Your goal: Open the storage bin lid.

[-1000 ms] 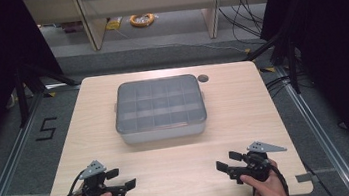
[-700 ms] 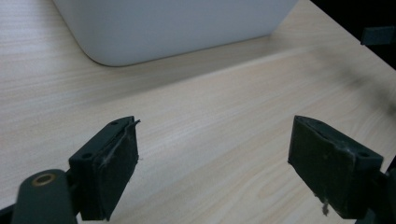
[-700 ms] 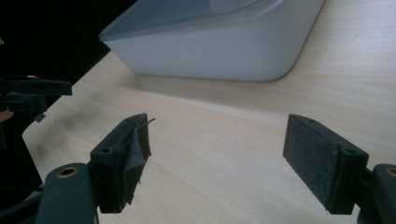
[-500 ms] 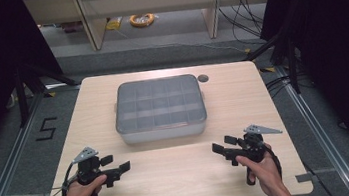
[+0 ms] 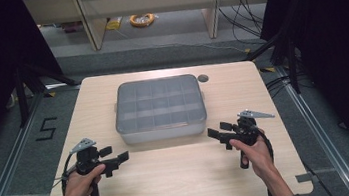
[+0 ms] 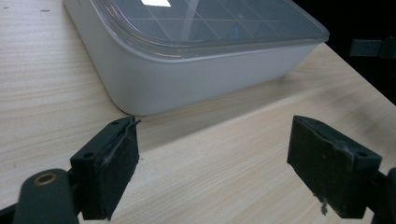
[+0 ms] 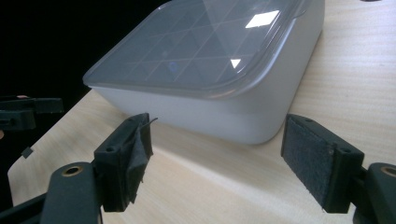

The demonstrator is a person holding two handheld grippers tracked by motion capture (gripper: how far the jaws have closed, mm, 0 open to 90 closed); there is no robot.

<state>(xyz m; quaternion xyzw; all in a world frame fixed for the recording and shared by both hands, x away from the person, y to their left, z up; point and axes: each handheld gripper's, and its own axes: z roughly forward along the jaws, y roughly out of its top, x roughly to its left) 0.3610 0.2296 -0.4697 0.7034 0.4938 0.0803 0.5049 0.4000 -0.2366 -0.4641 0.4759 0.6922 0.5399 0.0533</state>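
Right now a grey lidded box (image 5: pixel 159 108) sits near the middle of the pale wooden table (image 5: pixel 182 177), its clear lid (image 6: pixel 210 23) shut flat over a grid of compartments. On the person's side of it, the left gripper (image 5: pixel 114 158) hovers off the box's near left corner, jaws standing wide apart with nothing between them; from the left gripper view that corner lies just ahead of the pads (image 6: pixel 114 172). The right gripper (image 5: pixel 219 132) is near the box's near right corner, pointing toward it, jaws likewise spread and empty, clear of the wall. Neither gripper touches the box. A small dark round hole (image 5: pixel 203 78) shows in the tabletop just beyond the box's far right corner.
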